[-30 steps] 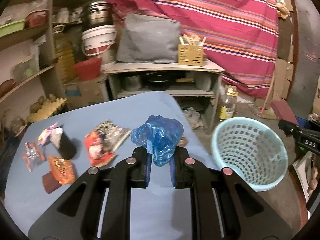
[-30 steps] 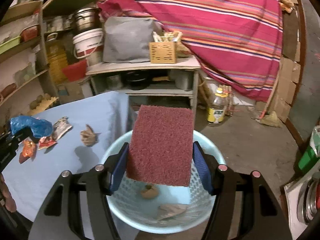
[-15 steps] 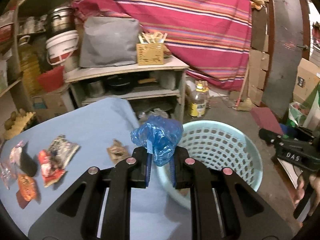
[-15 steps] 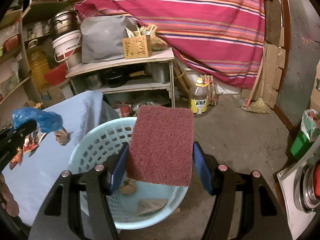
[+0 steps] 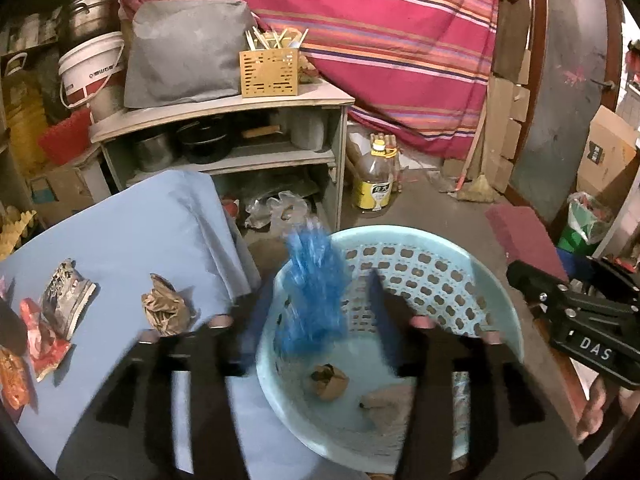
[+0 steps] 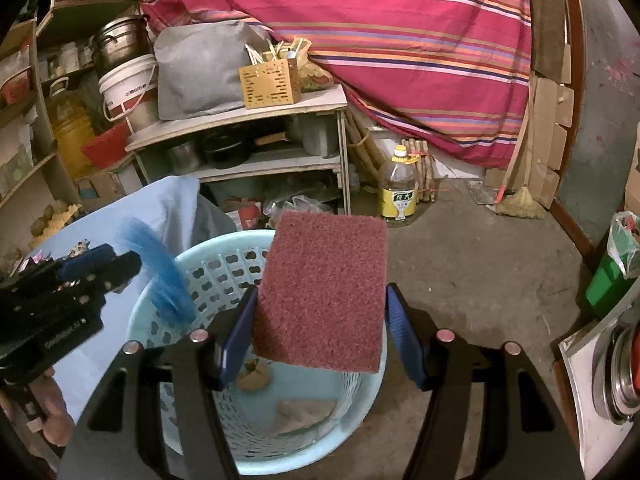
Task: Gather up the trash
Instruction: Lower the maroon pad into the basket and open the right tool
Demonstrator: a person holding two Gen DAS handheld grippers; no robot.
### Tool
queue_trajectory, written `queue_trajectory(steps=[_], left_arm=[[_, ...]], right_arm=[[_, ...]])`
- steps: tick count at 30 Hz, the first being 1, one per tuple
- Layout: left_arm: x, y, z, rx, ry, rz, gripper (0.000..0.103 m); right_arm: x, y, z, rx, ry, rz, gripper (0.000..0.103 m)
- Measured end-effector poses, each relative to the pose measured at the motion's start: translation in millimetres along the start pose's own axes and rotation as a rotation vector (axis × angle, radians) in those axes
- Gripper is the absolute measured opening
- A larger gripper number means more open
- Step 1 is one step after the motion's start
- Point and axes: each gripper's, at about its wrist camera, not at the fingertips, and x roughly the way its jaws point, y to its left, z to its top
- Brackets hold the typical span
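My left gripper (image 5: 320, 316) hangs over the light blue basket (image 5: 404, 236), its jaws opening. The blue plastic bag (image 5: 314, 284) is a blur between the spread fingers, free of the pads, above the basket's near left rim. From the right wrist view that bag (image 6: 162, 276) streaks down beside the left gripper (image 6: 108, 268). My right gripper (image 6: 322, 300) is shut on a maroon scouring pad (image 6: 324, 264), held above the basket (image 6: 200, 252). Crumpled brown paper (image 5: 328, 376) lies in the basket. More trash stays on the blue table (image 5: 132, 232): a paper ball (image 5: 164, 312) and wrappers (image 5: 64, 296).
A grey shelf unit (image 5: 224, 108) with pots stands behind the table. An oil bottle (image 5: 376, 184) sits on the concrete floor beyond the basket. A green bin (image 6: 608, 276) and metal dishes (image 6: 616, 372) are at the right. A person's hand (image 5: 592, 412) grips the right tool.
My left gripper swung right from over the table to over the basket, then spread its jaws and let the blue bag go. The right gripper drifted a little, still holding the pad.
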Motion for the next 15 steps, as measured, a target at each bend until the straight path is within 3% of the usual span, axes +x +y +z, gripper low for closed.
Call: queue_trajectory(steps=[3, 5, 15], left_arm=[[-8.3, 7.0, -1.6, -0.003, -0.032, 0.037, 0.086], [-16.2, 14.2, -2.8, 0.008, -0.051, 0.063, 0.094], [-57.1, 68.3, -13.9, -0.038, -0.083, 0.153, 0.098]], right_arm=[[3.2, 2.0, -0.9, -0.003, 0.005, 0.001, 0.062], [6.3, 5.1, -1.7, -0.005, 0.011, 0.003, 0.063], [19.7, 38.4, -2.7, -0.027, 0.024, 0.037, 0.063]])
